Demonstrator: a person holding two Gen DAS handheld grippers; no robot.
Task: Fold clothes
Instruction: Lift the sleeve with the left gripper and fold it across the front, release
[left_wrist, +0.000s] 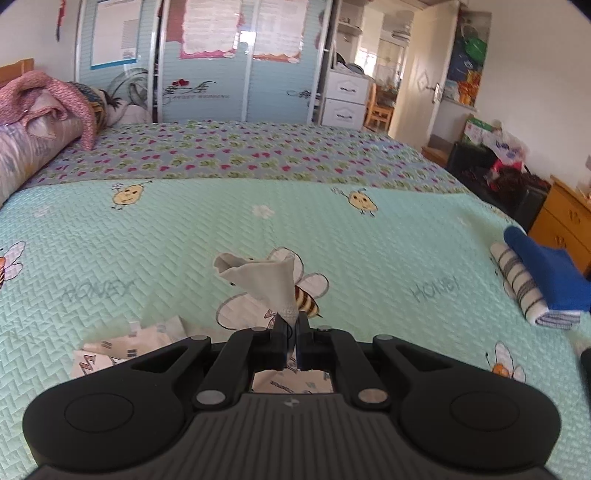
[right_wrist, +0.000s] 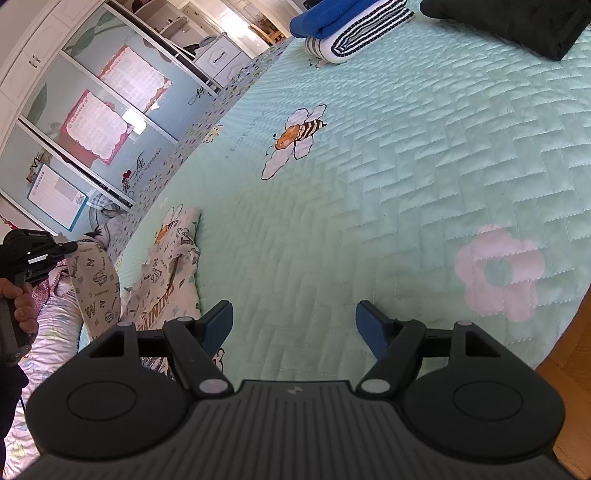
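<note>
A small white printed garment (left_wrist: 262, 282) is pinched by its cuff in my left gripper (left_wrist: 291, 325), which is shut on it and holds it above the mint bee-print bedspread (left_wrist: 369, 258). The rest of the garment hangs below the fingers (left_wrist: 122, 350). In the right wrist view the same garment (right_wrist: 166, 273) trails from the bed up to the left gripper (right_wrist: 70, 248) at the far left. My right gripper (right_wrist: 293, 321) is open and empty, low over the bedspread (right_wrist: 406, 166) beside the garment.
A folded stack, blue cloth on a striped towel (left_wrist: 535, 284), lies at the bed's right edge, also in the right wrist view (right_wrist: 347, 26). A black garment (right_wrist: 517, 22) lies near it. Pillows and a pink blanket (left_wrist: 44, 107) lie at left. Wardrobe (left_wrist: 221, 59) behind.
</note>
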